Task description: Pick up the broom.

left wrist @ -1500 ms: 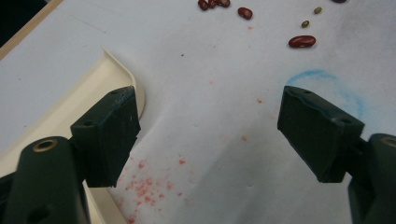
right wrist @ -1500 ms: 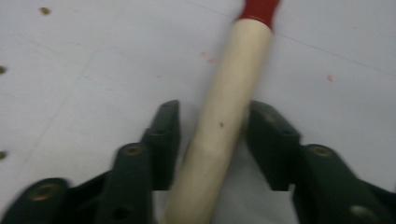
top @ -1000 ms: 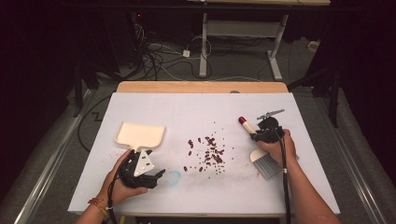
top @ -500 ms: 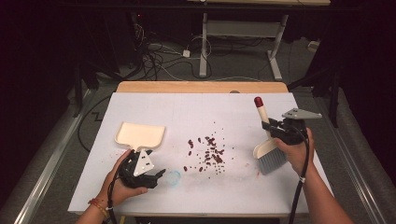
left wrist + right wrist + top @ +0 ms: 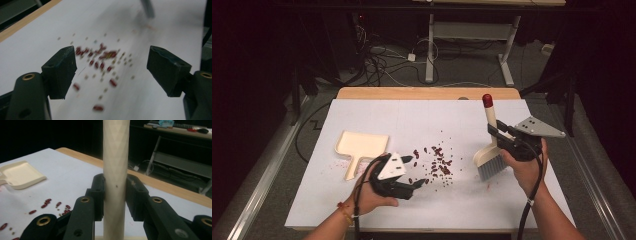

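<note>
White sheeting covers the table [image 5: 362,200], dark floor and cables beyond it. Biggest piece out there: the cream dustpan [image 5: 360,148], lying flat at the left, well clear of both tools. Over on the right, the right gripper [image 5: 498,133] is clamped tight on the brush [image 5: 490,150] handle, bristles hanging down just above the sheet! Left gripper [image 5: 414,171] sits low beside the spill, jaws apart with nothing between them, just easing inward. Between the tools, the scattered red beans [image 5: 438,165] dot the sheet.
</note>
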